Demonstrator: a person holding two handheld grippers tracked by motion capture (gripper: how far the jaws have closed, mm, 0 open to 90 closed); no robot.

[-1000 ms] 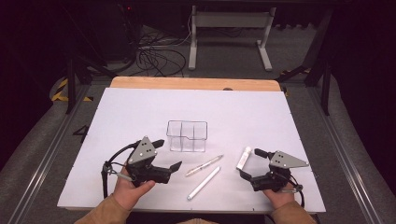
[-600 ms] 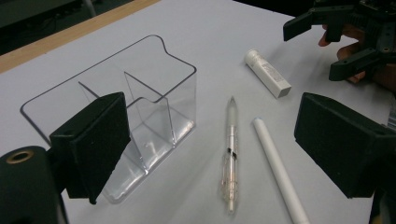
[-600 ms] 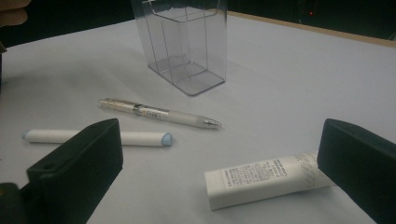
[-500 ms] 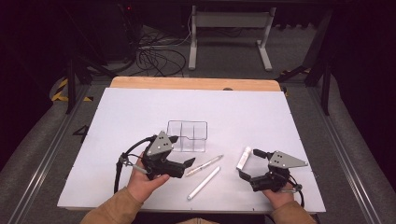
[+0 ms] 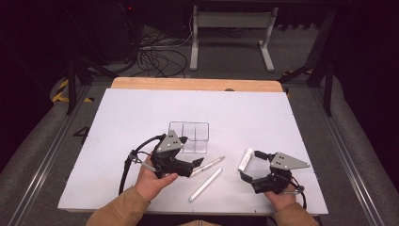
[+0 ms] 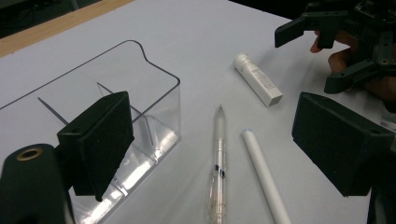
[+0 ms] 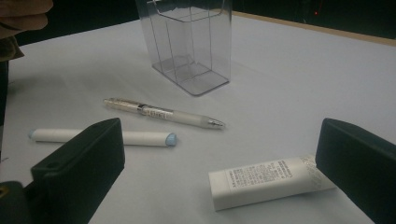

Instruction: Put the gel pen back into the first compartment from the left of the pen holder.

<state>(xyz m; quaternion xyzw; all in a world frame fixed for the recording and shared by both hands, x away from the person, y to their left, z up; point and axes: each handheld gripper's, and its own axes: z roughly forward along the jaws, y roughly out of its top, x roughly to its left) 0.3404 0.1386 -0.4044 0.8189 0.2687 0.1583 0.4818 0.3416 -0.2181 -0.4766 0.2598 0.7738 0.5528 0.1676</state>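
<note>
1. Two hand-held grippers work over a white table (image 5: 117, 117); the left gripper (image 5: 195, 165) sits at lower centre-left of the high view, black, with a grey three-cornered plate on top. Its jaws stand wide apart and hold nothing.
2. One clear plastic organizer box (image 5: 189, 137) stands upright just above that gripper, near mid-frame. It has smooth see-through walls, rounded corners and thin inner dividers; in the left gripper view it fills the left half (image 6: 116, 93), partly behind the left jaw.
3. One translucent retractable pen (image 5: 207, 165) lies flat just right of the left gripper's tips, slanting up to the right. In the left gripper view it runs up the lower middle (image 6: 218, 163), frosted, with a dark band; its small print is too blurred to read.
4. One plain white stick with a pale blue tip (image 5: 205, 184) lies below and right of the pen, roughly parallel, close but apart. It is smooth, round and matte (image 7: 102, 136).
5. One white squared-off tube (image 5: 245, 159) lies right of centre, between the open jaws of the right gripper (image 5: 251, 165). Its label carries several lines of fine print (image 7: 266, 179), too small to read.
6. That right gripper, at lower right of the high view, is spread wide and grips nothing; whether a pad touches the tube cannot be told.
</note>
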